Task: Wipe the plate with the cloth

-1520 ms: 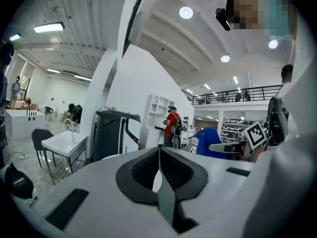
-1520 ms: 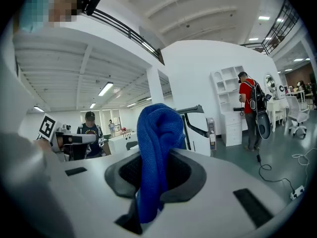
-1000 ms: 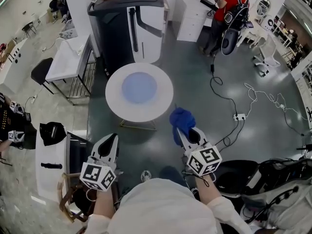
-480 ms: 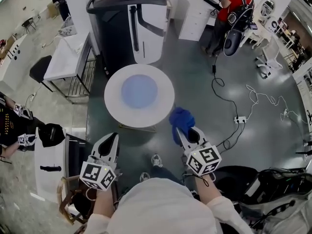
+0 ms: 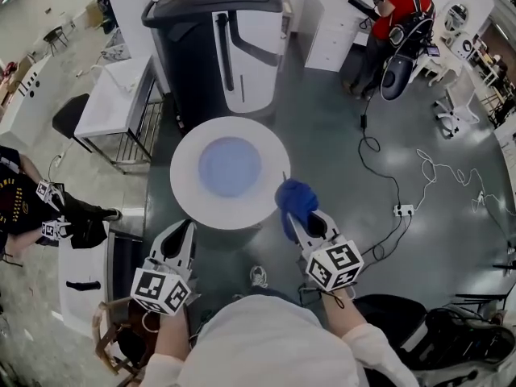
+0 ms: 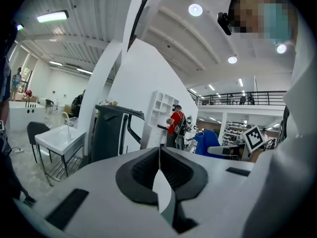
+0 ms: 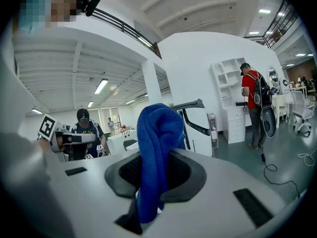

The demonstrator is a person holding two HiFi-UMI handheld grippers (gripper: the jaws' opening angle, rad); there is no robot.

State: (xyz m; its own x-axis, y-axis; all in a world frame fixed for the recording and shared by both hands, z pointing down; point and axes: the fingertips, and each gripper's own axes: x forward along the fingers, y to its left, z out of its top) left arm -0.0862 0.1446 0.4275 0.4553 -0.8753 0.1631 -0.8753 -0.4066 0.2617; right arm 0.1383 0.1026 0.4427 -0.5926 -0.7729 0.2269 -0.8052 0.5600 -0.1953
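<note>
Blue cloth point(image 5: 296, 200): head view; bunched at the tip of the right gripper point(image 5: 302, 222), level in the picture with the table's near right edge.
Plate point(image 5: 230, 166): pale blue, flat at the centre of the round white table point(image 5: 187, 190), apart from the cloth.
Left gripper point(image 5: 184, 232): just short of the table's near left edge.
Left gripper view: jaws pressed together, nothing between them.
Right gripper view: jaws pinching the cloth, which stands folded above them and hangs below.

Round white table point(image 5: 185, 187) on the grey floor point(image 5: 339, 135), pale blue plate point(image 5: 230, 166) at its centre.
</note>
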